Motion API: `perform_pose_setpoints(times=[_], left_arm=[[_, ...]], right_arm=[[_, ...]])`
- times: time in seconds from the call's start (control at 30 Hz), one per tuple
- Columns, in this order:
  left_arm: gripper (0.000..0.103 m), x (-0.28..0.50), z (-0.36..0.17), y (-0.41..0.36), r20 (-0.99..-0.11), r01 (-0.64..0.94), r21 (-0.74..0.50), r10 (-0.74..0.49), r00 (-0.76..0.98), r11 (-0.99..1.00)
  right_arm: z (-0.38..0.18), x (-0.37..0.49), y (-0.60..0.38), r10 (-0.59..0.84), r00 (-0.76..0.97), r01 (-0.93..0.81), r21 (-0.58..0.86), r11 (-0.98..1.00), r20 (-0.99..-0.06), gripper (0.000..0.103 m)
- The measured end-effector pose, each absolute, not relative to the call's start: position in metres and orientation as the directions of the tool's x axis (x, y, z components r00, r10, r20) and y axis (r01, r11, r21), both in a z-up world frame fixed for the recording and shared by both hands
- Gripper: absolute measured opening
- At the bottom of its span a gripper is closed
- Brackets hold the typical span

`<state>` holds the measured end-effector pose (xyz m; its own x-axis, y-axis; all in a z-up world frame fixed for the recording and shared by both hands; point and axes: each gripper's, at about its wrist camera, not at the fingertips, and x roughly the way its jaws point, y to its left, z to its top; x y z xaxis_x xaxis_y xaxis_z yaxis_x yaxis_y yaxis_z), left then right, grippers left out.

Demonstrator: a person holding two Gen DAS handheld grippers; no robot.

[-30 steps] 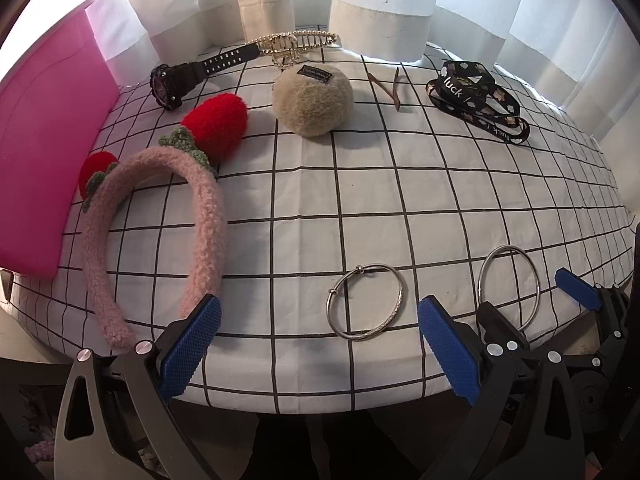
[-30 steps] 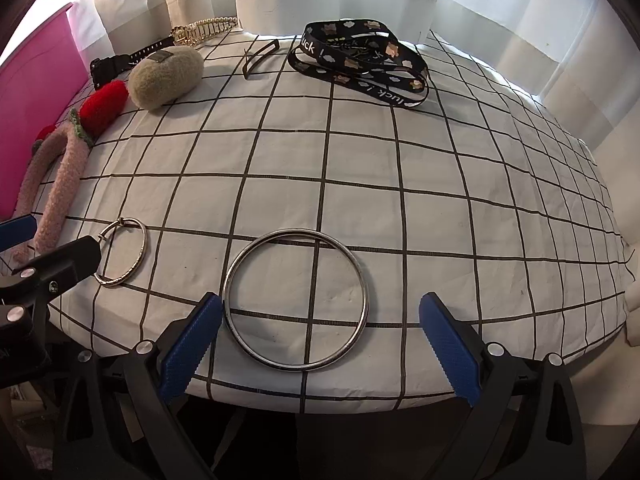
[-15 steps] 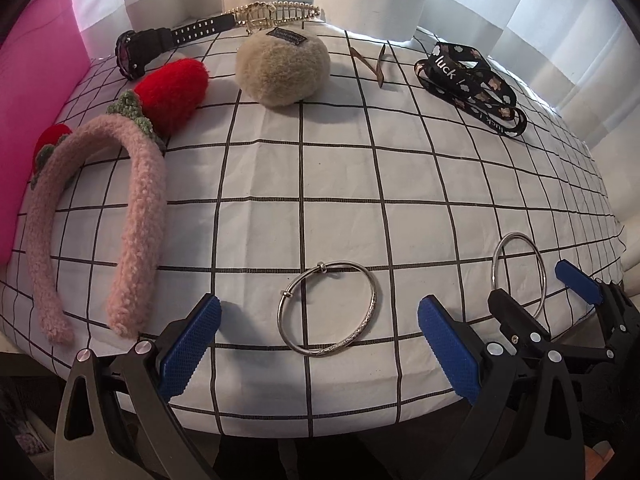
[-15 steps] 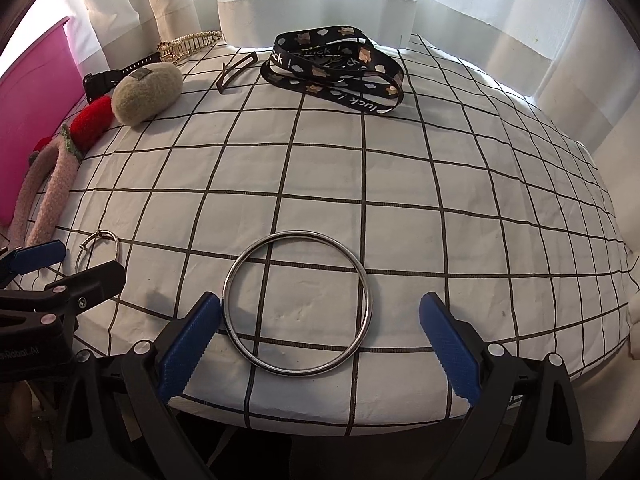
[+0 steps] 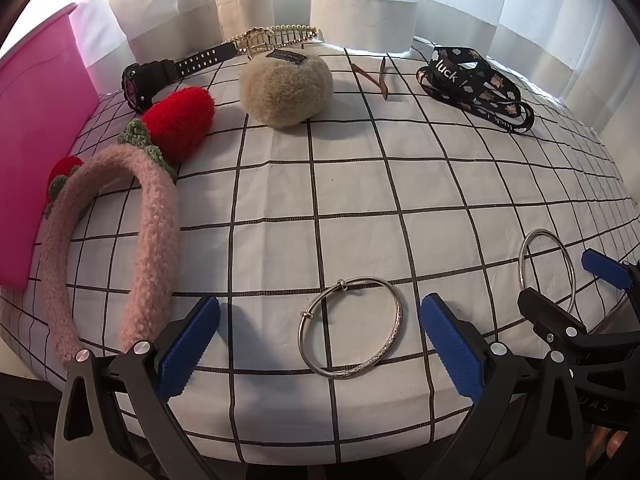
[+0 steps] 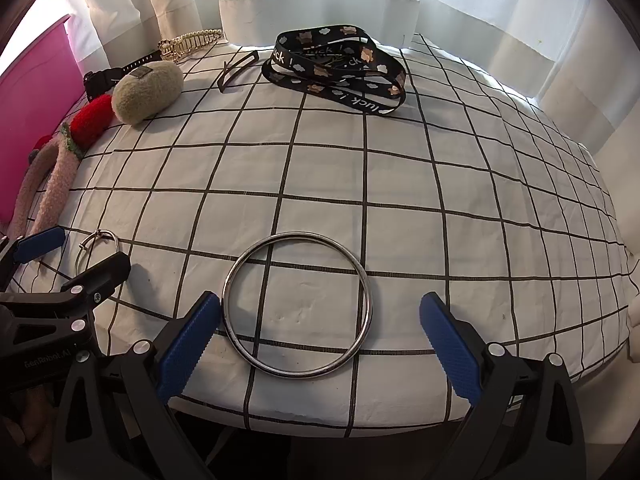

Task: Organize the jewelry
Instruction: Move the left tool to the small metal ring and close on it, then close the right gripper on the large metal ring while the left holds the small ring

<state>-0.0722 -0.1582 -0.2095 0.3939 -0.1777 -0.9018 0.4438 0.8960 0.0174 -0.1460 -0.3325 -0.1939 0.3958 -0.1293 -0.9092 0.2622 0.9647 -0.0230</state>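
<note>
Left wrist view, thin silver bangle (image 5: 351,327) with small clasp beads, laid flat on checked cloth (image 5: 360,184) between wide-parted fingers of left gripper (image 5: 320,344), untouched, plain steel ring (image 6: 297,305) framed likewise by right gripper (image 6: 320,344), spread, nothing held.

Bangle (image 5: 351,327) left of ring (image 5: 546,268)

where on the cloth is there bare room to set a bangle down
The widest bare stretch is mid-cloth, between the lanyard at the back and the plain ring in front. The right side is bare too. The left and back are crowded: headband, pom-pom, watch.
</note>
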Motion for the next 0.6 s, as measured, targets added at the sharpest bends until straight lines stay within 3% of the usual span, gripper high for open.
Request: perform_pose_setpoints(times=[0.1,0.2,0.27,0.3,0.37,0.6], left_arm=[[0.097,-0.072,-0.209,-0.159,-0.903,0.451,0.015,-0.181,0.389,0.893],[0.089,-0.074,-0.206,-0.156,-0.903,0.454,0.014,-0.183,0.388,0.891],[0.072,-0.076,-0.203,-0.155,-0.899,0.459,0.015,-0.189,0.395,0.888],[0.068,-0.078,-0.201,-0.156,-0.896,0.465,0.017,-0.193,0.399,0.885],[0.047,-0.079,-0.198,-0.156,-0.893,0.473,0.019,-0.198,0.404,0.881],[0.046,-0.081,-0.196,-0.152,-0.894,0.478,0.002,-0.212,0.394,0.878]], right_arm=[[-0.194,-0.147,-0.332,-0.128,0.399,0.263,-0.021,0.965,-0.908,0.094],[-0.193,-0.148,-0.331,-0.121,0.400,0.260,-0.014,0.965,-0.908,0.093],[-0.192,-0.149,-0.330,-0.118,0.402,0.258,-0.011,0.966,-0.908,0.090],[-0.191,-0.150,-0.329,-0.115,0.405,0.252,-0.011,0.968,-0.907,0.084],[-0.187,-0.151,-0.324,-0.114,0.419,0.231,-0.016,0.973,-0.901,0.072],[-0.186,-0.152,-0.323,-0.104,0.429,0.237,0.000,0.972,-0.897,0.071]])
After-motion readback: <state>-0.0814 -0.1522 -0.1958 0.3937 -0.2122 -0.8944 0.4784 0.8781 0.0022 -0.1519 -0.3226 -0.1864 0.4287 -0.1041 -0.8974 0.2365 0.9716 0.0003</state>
